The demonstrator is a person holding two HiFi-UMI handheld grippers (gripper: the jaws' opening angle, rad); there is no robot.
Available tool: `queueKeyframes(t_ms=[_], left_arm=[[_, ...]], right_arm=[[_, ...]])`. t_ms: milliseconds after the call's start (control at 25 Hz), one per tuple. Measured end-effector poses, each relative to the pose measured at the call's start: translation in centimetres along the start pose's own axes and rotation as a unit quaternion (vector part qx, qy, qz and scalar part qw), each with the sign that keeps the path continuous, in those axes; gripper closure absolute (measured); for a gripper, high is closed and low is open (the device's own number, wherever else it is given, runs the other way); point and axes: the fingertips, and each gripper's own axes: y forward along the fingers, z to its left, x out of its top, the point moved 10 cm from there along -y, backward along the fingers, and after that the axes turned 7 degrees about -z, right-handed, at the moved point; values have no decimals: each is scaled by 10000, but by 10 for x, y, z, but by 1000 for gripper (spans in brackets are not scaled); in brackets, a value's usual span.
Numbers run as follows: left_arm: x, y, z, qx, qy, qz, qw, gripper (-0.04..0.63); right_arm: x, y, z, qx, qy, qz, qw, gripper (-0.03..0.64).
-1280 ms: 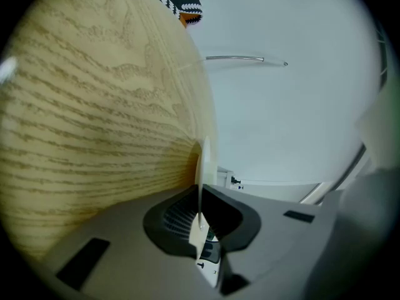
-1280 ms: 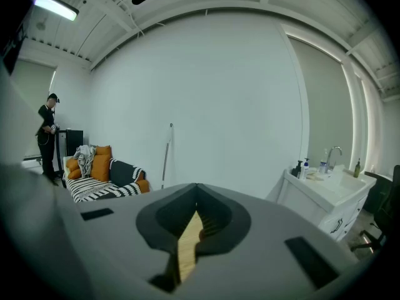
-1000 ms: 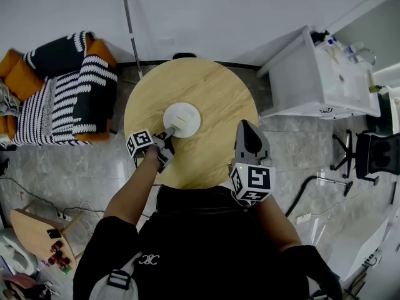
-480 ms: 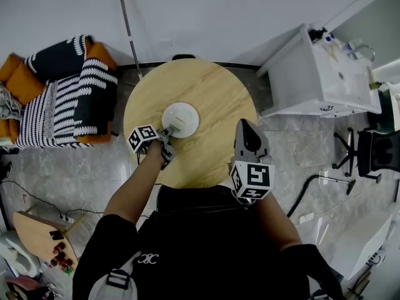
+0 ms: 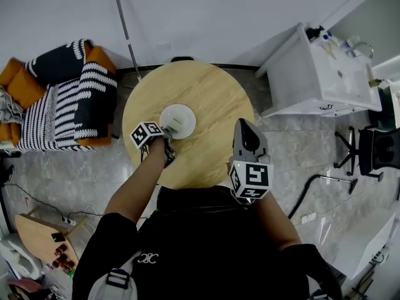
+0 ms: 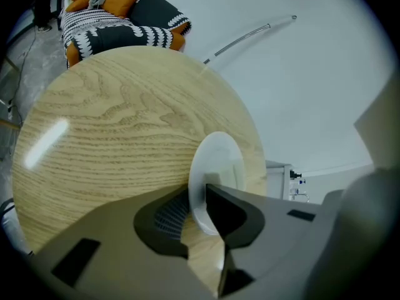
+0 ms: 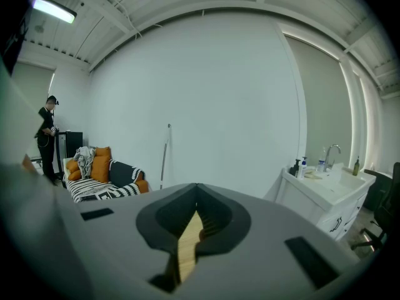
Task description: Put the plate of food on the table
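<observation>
Left gripper (image 5: 167, 132) clamping plate (image 5: 180, 117) on round table (image 5: 212, 95), sofa (image 5: 62, 99), cabinet (image 5: 312, 80) nearby

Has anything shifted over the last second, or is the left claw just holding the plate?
Barely anything. The left claw edged slightly forward, away from the person, still shut on the near rim of the plate. The plate stays over about the same spot of the table. The right claw stayed shut and empty.

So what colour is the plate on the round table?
The plate is plain white, clearest in the head view.
</observation>
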Motion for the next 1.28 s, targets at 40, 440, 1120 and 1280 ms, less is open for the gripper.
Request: queueKeyframes(t_ms=[40,440,1120,1280], left_arm=[[0,0,-2,51,38,9,10000,522],[-2,-5,-2,368,-31,-143,9992,518],[-4,-41,-9,429,813,-511,9945,588],[-6,-55,-16,203,1231,-816,9888,588]], right_arm=[[0,-1,-1,-6,2,-6,10000,609],[-1,-1,-13,-7,110,-28,9999,609],[0,19,-5,601,217,-118,9979,609],[0,25,3,839,206,-149,9961,609]])
